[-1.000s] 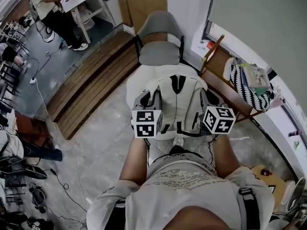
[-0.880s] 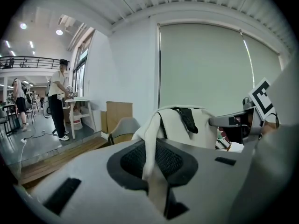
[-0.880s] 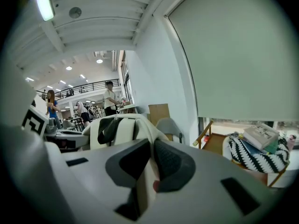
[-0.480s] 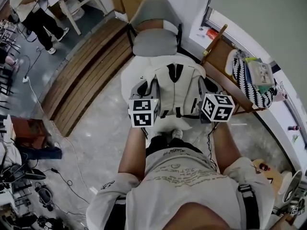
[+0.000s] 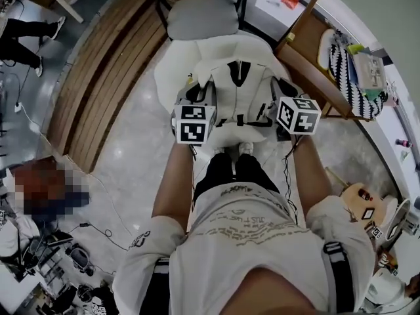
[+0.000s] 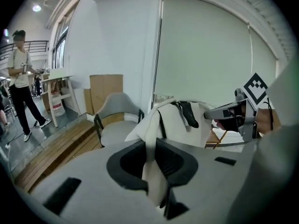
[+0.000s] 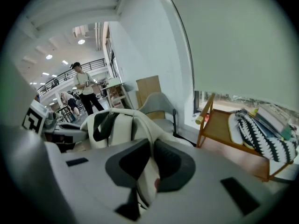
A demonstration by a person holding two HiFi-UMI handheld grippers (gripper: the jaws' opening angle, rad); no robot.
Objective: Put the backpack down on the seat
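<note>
Glossy grey floor (image 5: 125, 163) surrounds a white cushioned seat (image 5: 169, 74), with the cream black-trimmed backpack (image 5: 239, 90) hanging over it. Left gripper (image 6: 152, 164) pinches one cream shoulder strap (image 6: 150, 139); right gripper (image 7: 150, 164) pinches the other. Lettering on the pale shirt (image 5: 252, 241) is unreadable.

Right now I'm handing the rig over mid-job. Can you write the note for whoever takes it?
Left gripper: shut on a white shoulder strap.
Right gripper: shut on the other strap.
Backpack: hangs upright between both grippers over the white seat, in front of the grey chair. I cannot tell whether its base touches the seat.
Done: backpack is positioned above the seat.
Left: probably lower it until it rests, then open both grippers.
</note>
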